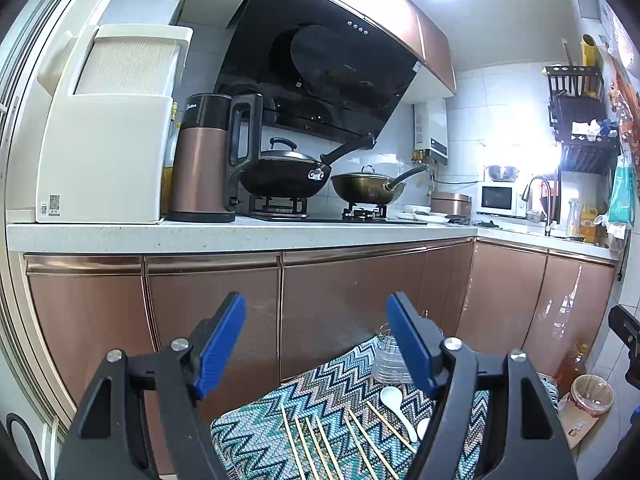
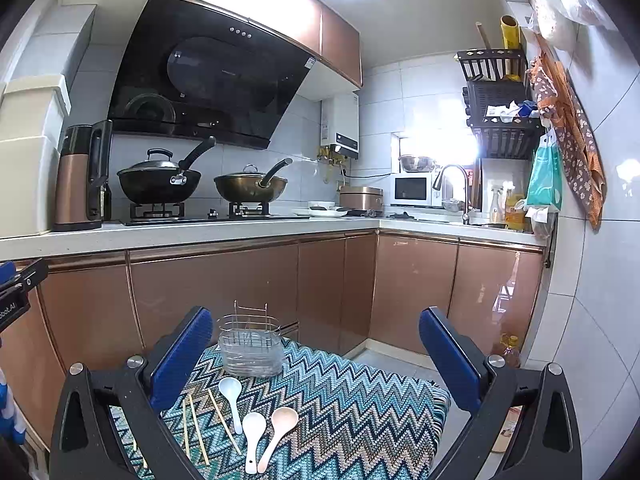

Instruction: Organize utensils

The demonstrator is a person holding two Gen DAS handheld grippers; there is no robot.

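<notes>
The left gripper (image 1: 316, 344) hovers high above the near left part of the patterned cloth (image 2: 340, 392), its fingers (image 1: 222, 344) spread wide and holding nothing, and below it lie the chopsticks (image 1: 328, 440), a loose row of thin wooden sticks fanned side by side rather than bundled — probably laid out so each can be picked singly. To their right come the spoons: a white spoon (image 2: 233, 400) nearest the sticks, a second white spoon (image 2: 252, 436) below it, and a pinkish spoon (image 2: 280, 428) just beside that one, their handles converging toward the near edge while the bowls point away. Behind them, toward the far edge of the cloth, stands the wire holder (image 2: 251, 344), upright with a clear drip tray around its base; it looks empty, so by my reading the sorting has not begun and every utensil still waits on the cloth. Its place at the back leaves the front free for reaching. The right gripper (image 2: 316, 356) hangs over the middle of the cloth, roughly facing the holder, fingers (image 2: 182, 356) likewise wide apart and empty — a ready stance, neither committed to any piece.
</notes>
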